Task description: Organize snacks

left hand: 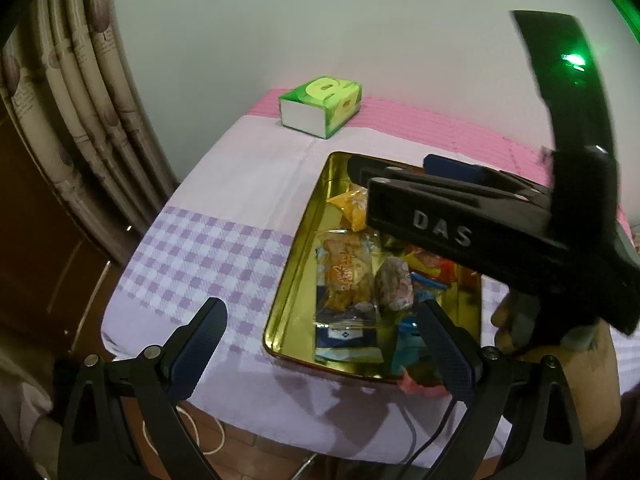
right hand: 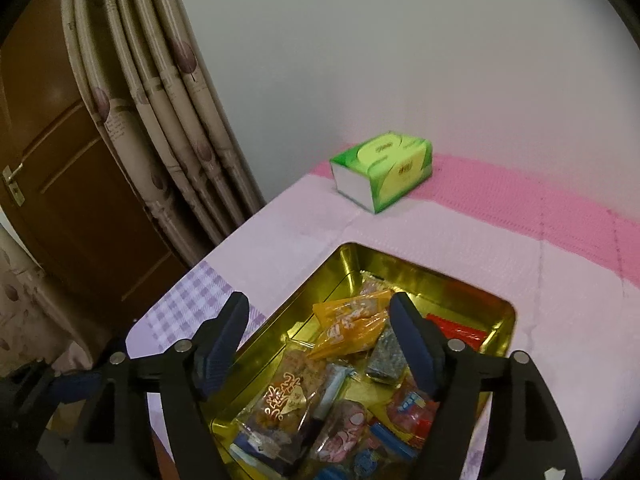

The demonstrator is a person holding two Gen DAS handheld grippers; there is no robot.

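A gold tin tray [left hand: 296, 248] on the clothed table holds several wrapped snacks: a clear pack with orange print [left hand: 346, 276], a yellow pack [left hand: 354, 204], a pink-speckled one [left hand: 394, 286]. My left gripper [left hand: 324, 320] is open and empty above the tray's near end. My right gripper [left hand: 394, 176] crosses over the tray from the right, open. In the right wrist view the right gripper [right hand: 320, 316] is open and empty above the tray [right hand: 352, 256], over the yellow pack [right hand: 352, 326] and the orange-print pack [right hand: 288, 400].
A green tissue box [left hand: 322, 106] stands at the table's far side, also in the right wrist view [right hand: 384, 170]. A curtain [right hand: 160, 92] and a brown door [right hand: 60, 184] are to the left. The table's near edge [left hand: 240, 412] drops to the floor with cables.
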